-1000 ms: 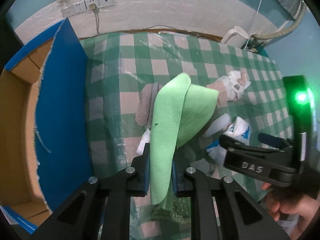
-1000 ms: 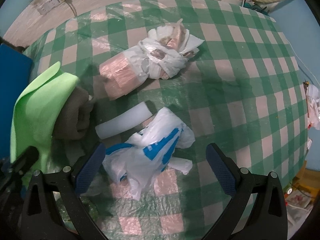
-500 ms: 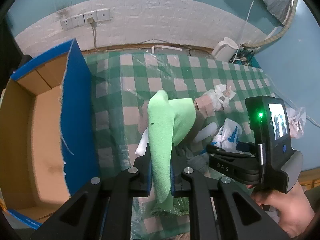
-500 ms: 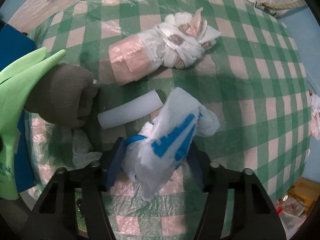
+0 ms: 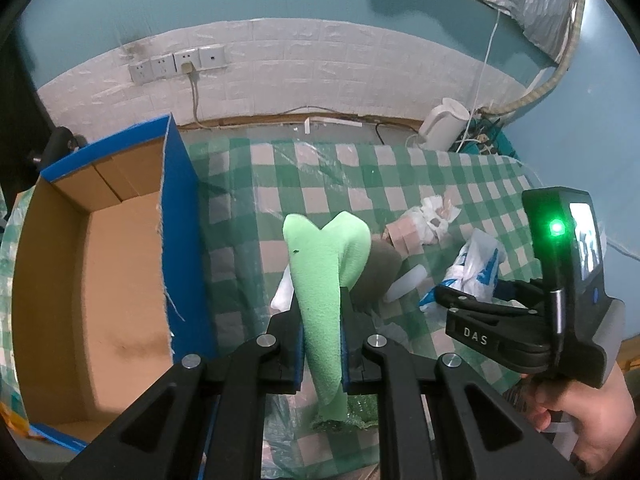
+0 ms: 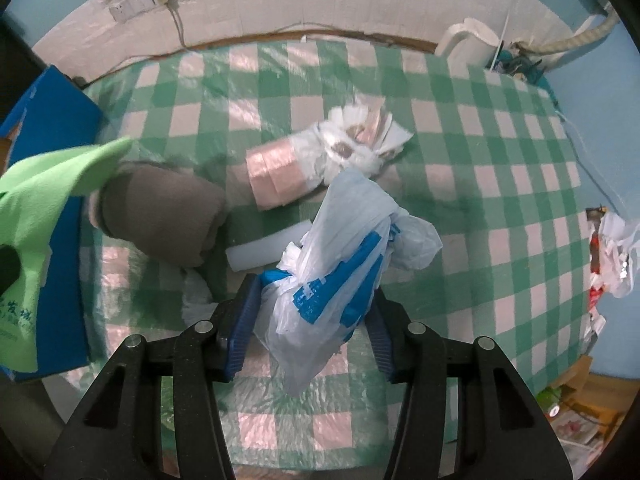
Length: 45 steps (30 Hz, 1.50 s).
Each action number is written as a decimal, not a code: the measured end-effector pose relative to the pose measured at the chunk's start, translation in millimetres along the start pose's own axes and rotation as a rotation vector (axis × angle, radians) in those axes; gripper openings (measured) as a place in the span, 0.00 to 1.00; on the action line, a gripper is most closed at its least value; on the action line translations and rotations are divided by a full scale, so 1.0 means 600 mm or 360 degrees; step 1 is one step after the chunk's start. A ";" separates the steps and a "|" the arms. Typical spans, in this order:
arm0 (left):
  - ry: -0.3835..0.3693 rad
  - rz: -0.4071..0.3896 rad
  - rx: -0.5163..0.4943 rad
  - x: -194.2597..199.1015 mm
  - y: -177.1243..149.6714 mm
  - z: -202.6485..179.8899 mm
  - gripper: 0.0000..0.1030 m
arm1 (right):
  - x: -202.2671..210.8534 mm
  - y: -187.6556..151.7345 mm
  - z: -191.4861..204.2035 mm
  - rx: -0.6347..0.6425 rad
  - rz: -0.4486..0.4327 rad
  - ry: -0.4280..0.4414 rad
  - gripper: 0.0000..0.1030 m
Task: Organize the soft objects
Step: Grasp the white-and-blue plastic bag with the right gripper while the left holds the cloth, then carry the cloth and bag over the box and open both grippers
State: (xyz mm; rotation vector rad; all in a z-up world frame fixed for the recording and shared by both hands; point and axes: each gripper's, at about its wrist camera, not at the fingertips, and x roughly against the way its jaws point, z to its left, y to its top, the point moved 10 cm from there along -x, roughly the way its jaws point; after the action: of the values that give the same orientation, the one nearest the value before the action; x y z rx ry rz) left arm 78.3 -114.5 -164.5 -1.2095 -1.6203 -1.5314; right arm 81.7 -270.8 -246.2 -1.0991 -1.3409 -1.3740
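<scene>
Cloth [image 5: 320,276], green and folded, is pinched flat between the pads of the left gripper [image 5: 322,346] and is held above the checked table [image 5: 280,184], its loose upper end flopped over and its tail hanging below the pads. A slip is judged possible if that heavy free end swings on the way to the open box [image 5: 80,280] at the left, and a snag on the box's torn blue wall could be caused by the trailing tail. The bag [image 6: 336,264], white with blue print, is clamped by the right gripper [image 6: 310,320], whose jaws have just been closing on it; thin plastic compresses easily, so it could be squeezed out or torn. A grey roll [image 6: 160,216], a white tube [image 6: 268,244] and a taped bundle [image 6: 312,160] lie just beside it on the table and could be dragged along. "DAS" is read on the right gripper's body; pale print on the cloth's lower edge and the bag's blue marks cannot be made out.
</scene>
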 end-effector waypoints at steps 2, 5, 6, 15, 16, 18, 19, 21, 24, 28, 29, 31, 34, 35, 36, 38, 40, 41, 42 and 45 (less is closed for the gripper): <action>-0.0005 -0.0020 0.0002 0.007 0.004 0.002 0.13 | 0.014 0.001 0.005 0.0004 -0.0028 0.0004 0.49; -0.0010 -0.0044 0.0006 0.017 0.009 0.004 0.13 | 0.030 0.003 -0.001 0.0003 -0.0064 0.0022 0.49; -0.0014 -0.0051 0.0008 0.020 0.009 0.005 0.13 | 0.039 0.006 0.002 0.0004 -0.0080 0.0035 0.49; -0.0036 -0.0106 0.0026 0.048 0.019 0.010 0.13 | 0.099 0.027 0.010 0.0035 -0.0194 0.0072 0.49; -0.0039 -0.0112 0.0027 0.051 0.020 0.011 0.13 | 0.104 0.028 0.012 0.0039 -0.0201 0.0076 0.49; -0.0041 -0.0125 0.0031 0.058 0.021 0.013 0.13 | 0.110 0.030 0.016 0.0048 -0.0214 0.0086 0.49; -0.0044 -0.0134 0.0033 0.063 0.022 0.015 0.13 | 0.114 0.030 0.018 0.0052 -0.0220 0.0090 0.49; -0.0045 -0.0147 0.0042 0.071 0.023 0.019 0.13 | 0.122 0.033 0.024 0.0065 -0.0235 0.0091 0.49; -0.0047 -0.0174 0.0054 0.086 0.026 0.026 0.13 | 0.129 0.037 0.035 0.0085 -0.0253 0.0100 0.49; -0.0041 -0.0198 0.0075 0.102 0.029 0.040 0.13 | 0.138 0.041 0.049 0.0116 -0.0270 0.0114 0.49; -0.0039 -0.0203 0.0080 0.105 0.030 0.043 0.13 | 0.139 0.042 0.052 0.0122 -0.0273 0.0116 0.49; -0.0037 -0.0213 0.0091 0.112 0.029 0.050 0.13 | 0.143 0.044 0.060 0.0138 -0.0281 0.0124 0.49; -0.0034 -0.0234 0.0105 0.122 0.031 0.058 0.13 | 0.150 0.048 0.073 0.0156 -0.0295 0.0133 0.49; -0.0033 -0.0241 0.0107 0.126 0.031 0.061 0.13 | 0.152 0.049 0.079 0.0164 -0.0301 0.0138 0.49; -0.0032 -0.0248 0.0109 0.129 0.032 0.064 0.13 | 0.154 0.049 0.084 0.0171 -0.0304 0.0143 0.49; -0.0028 -0.0263 0.0118 0.135 0.033 0.074 0.13 | 0.158 0.050 0.098 0.0197 -0.0309 0.0150 0.49; -0.0011 -0.0277 0.0128 0.142 0.033 0.084 0.13 | 0.161 0.051 0.111 0.0217 -0.0314 0.0154 0.49; -0.0004 -0.0281 0.0132 0.144 0.033 0.088 0.13 | 0.162 0.051 0.119 0.0229 -0.0314 0.0155 0.49; 0.0000 -0.0283 0.0137 0.146 0.032 0.092 0.13 | 0.163 0.052 0.124 0.0236 -0.0315 0.0157 0.49; 0.0003 -0.0291 0.0158 0.151 0.031 0.109 0.13 | 0.168 0.054 0.145 0.0258 -0.0318 0.0172 0.49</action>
State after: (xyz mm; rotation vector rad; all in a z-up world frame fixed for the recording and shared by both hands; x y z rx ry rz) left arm 68.4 -33.3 -86.1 -1.0304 -1.8255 -1.5405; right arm 93.6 -186.0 -139.6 -0.7893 -1.4851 -1.4181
